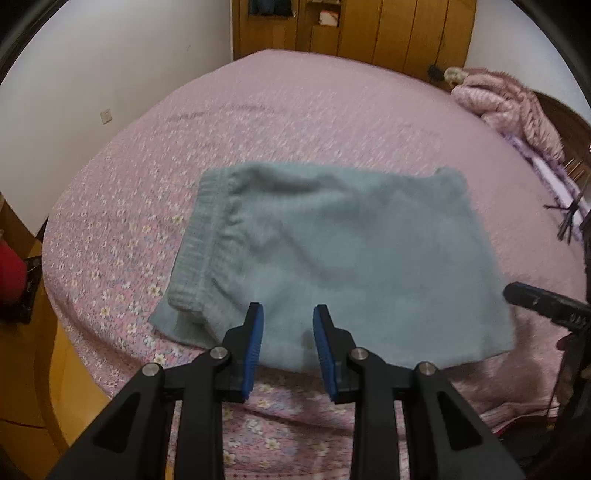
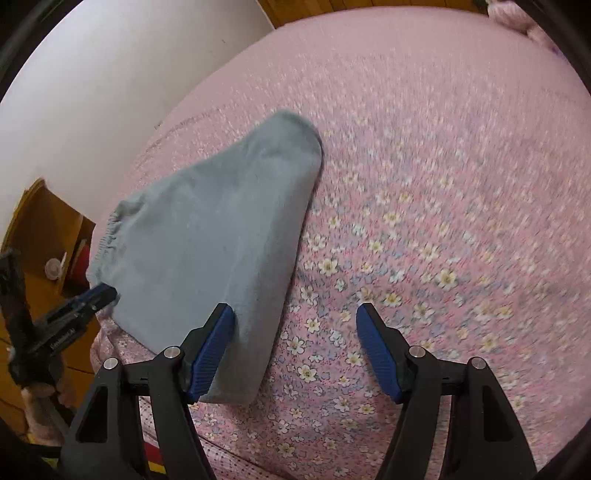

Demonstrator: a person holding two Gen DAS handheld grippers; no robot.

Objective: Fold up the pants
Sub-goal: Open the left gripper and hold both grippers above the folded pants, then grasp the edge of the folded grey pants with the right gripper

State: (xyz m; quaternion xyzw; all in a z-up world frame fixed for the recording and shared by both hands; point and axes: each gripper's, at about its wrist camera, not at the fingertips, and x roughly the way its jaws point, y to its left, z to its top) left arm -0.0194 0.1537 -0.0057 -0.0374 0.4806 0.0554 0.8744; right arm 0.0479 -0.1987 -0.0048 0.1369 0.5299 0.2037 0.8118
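Observation:
The grey-blue fleece pants [image 1: 332,258] lie folded into a compact rectangle on the pink floral bedspread [image 1: 295,122], ribbed waistband [image 1: 201,240] at the left. My left gripper [image 1: 288,314] is open and empty, its tips just over the pants' near edge. The pants also show in the right wrist view [image 2: 207,240] at the left. My right gripper [image 2: 295,314] is wide open and empty, over the pants' right edge and the bedspread [image 2: 443,184]. The right gripper shows in the left wrist view [image 1: 539,302], and the left gripper in the right wrist view [image 2: 92,299].
A pink quilted jacket [image 1: 509,107] lies at the bed's far right. Wooden wardrobes [image 1: 369,29] stand behind the bed, a white wall [image 1: 110,74] to the left. A wooden shelf [image 2: 48,236] stands beside the bed's left edge.

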